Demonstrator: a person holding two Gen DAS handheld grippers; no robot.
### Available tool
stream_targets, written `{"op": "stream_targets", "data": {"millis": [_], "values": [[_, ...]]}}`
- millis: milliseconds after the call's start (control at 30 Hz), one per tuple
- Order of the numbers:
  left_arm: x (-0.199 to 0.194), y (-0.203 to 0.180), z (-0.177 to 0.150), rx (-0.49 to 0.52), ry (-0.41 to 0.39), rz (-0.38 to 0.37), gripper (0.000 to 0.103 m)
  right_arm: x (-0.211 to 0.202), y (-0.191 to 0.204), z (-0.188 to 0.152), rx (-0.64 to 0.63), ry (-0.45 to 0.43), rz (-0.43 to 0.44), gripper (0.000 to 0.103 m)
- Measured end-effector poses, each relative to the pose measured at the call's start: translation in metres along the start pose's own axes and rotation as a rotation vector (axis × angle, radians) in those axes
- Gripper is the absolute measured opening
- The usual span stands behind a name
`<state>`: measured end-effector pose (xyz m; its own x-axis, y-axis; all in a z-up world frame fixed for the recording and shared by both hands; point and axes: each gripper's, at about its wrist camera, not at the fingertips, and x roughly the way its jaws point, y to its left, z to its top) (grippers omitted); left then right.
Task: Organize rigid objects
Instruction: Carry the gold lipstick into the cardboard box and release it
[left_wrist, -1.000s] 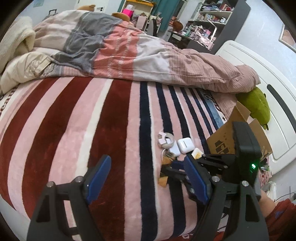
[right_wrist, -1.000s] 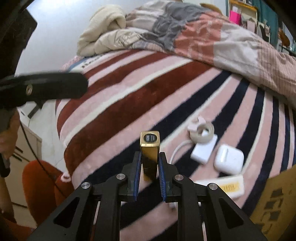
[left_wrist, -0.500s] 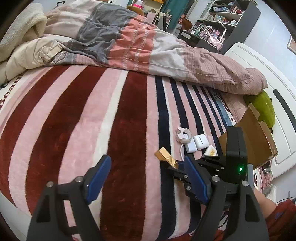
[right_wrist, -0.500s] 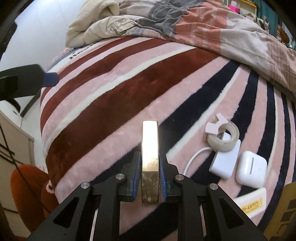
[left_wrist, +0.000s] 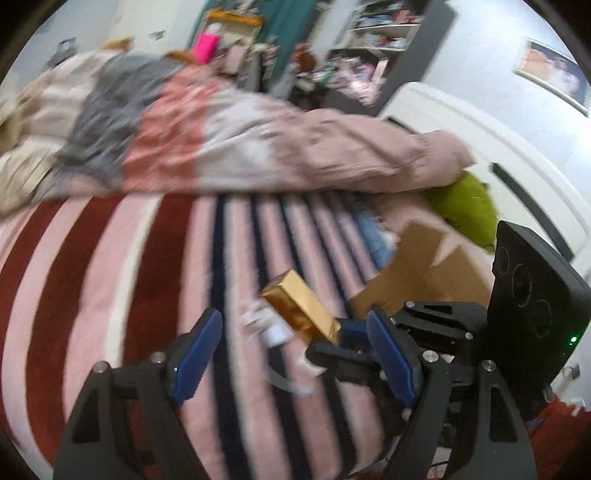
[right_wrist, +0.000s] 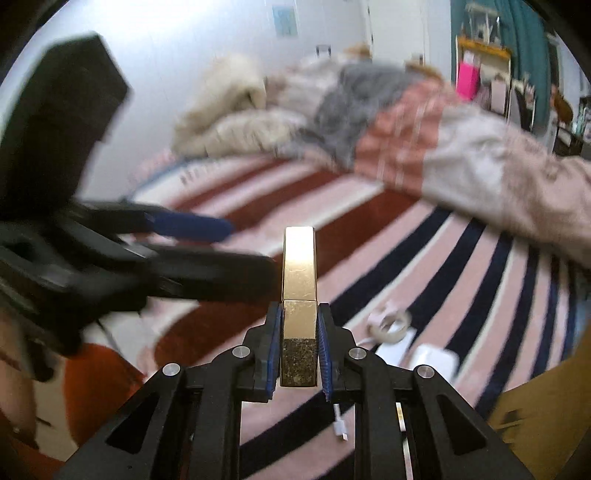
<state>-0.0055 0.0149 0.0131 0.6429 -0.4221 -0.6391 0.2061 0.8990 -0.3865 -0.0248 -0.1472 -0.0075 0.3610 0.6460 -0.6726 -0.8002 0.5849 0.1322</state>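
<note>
We find the right tongs closed on a gold box, a slim rectangular case gripped by its near end, its long axis running straight out ahead along the fingers and clear of the bed. The left tongs stand wide open with nothing between the blue pads. From the left camera the gold box appears just ahead of them and slightly right of centre, slanting up and away to the left. The cardboard box lies beyond and to the right of the gold box, on the right hand's side, so we judge the right hand the nearer one for any drop there. The other small things, a tape roll, a white charger with its cable and a white earbud case, rest on the bed just beside the carton's edge. The surface is a bed under a plush striped blanket in red, pink and navy, soft and uneven. A rumpled quilt is heaped at the far side, with a green cushion by the white headboard and cluttered shelves behind. Both views are blurred.
</note>
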Motion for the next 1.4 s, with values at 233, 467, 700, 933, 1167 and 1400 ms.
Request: {"op": "stream_targets", "data": {"millis": [233, 467, 700, 933, 1167, 1400], "values": [[0.041, -0.087, 0.039, 0.15, 0.026, -0.127, 0.028, -0.084, -0.052, -0.015, 0.072, -0.117, -0.074, 0.013], [0.103, -0.152, 0.05, 0.282, 0.139, -0.169, 0.024, -0.122, -0.112, -0.045, 0.205, -0.147, -0.117, 0.013], [0.101, -0.171, 0.057, 0.338, 0.143, -0.166, 0.016, -0.147, -0.124, -0.046, 0.239, -0.197, -0.041, 0.013], [0.087, -0.174, 0.07, 0.336, 0.121, -0.141, 0.016, -0.145, -0.127, -0.03, 0.226, -0.229, 0.043, 0.013], [0.118, -0.194, 0.074, 0.364, 0.172, -0.175, 0.016, -0.156, -0.141, -0.034, 0.224, -0.215, -0.029, 0.013], [0.167, -0.204, 0.061, 0.371, 0.304, -0.181, 0.017, -0.142, -0.167, -0.059, 0.302, -0.085, -0.093, 0.013]]}}
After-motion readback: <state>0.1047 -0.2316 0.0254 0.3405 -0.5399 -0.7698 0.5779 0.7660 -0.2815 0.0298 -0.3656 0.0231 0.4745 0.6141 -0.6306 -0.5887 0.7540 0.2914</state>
